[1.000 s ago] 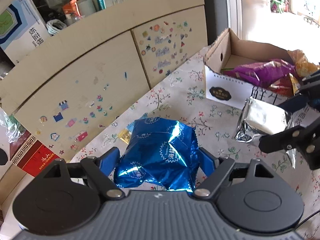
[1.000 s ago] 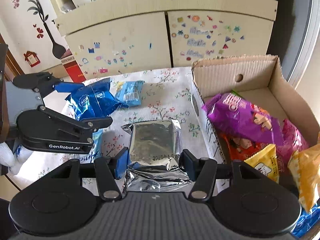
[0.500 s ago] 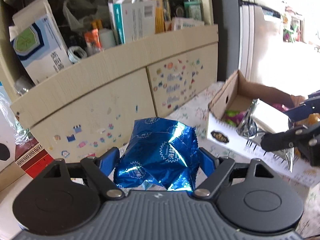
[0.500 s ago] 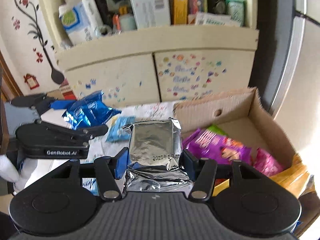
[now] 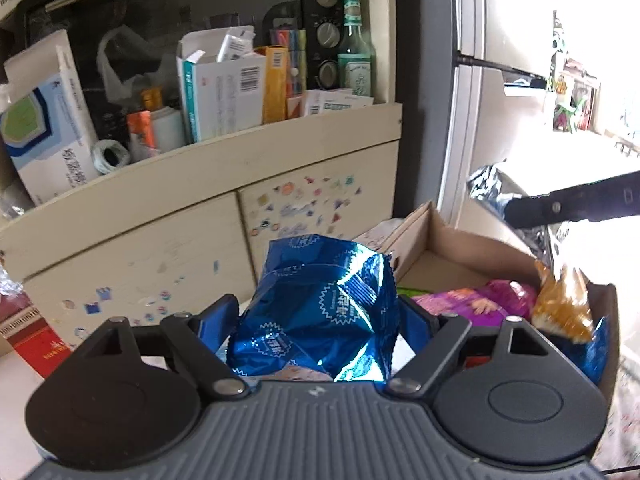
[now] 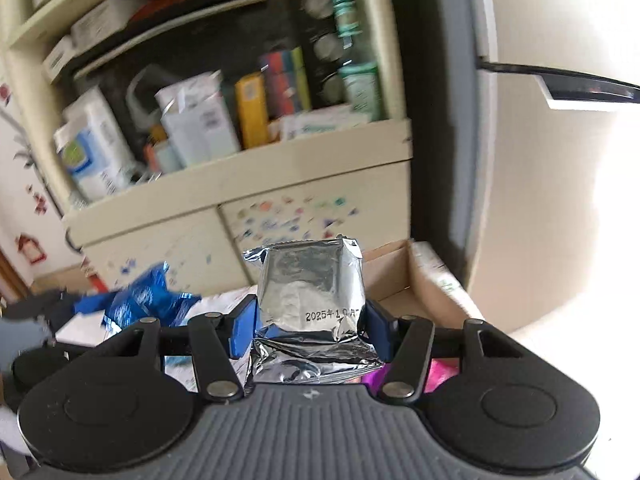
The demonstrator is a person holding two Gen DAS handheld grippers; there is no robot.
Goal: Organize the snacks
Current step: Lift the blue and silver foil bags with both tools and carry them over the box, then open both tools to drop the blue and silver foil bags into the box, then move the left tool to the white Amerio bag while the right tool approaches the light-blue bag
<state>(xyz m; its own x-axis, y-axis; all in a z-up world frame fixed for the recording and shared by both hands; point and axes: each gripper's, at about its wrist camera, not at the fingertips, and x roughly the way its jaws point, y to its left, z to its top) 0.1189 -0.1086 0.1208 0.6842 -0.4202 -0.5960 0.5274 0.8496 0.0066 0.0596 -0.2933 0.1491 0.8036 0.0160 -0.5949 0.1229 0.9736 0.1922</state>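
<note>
My left gripper (image 5: pixel 316 320) is shut on a shiny blue snack bag (image 5: pixel 320 308), held up in the air just left of the open cardboard box (image 5: pixel 436 256). Purple (image 5: pixel 476 304) and orange (image 5: pixel 564 304) snack bags lie inside that box. My right gripper (image 6: pixel 310 326) is shut on a silver foil packet (image 6: pixel 312 292), lifted above the box (image 6: pixel 424 284). In the left wrist view that packet (image 5: pixel 492 184) and one dark finger (image 5: pixel 576 204) of the right gripper hang over the box at the right. The blue bag (image 6: pixel 140 300) shows blurred at the left of the right wrist view.
A cream cabinet (image 5: pixel 200 216) with stickers on its doors stands behind the table, its shelf crowded with boxes and a green-capped bottle (image 5: pixel 354 56). A red box (image 5: pixel 36 344) sits at the far left. A grey door frame (image 5: pixel 424 80) rises to the right.
Both grippers rose with their packets and tilted upward, so the cabinet shelf fills the views. The silver packet went from beside the box to above it; the blue bag drew closer to the box.
</note>
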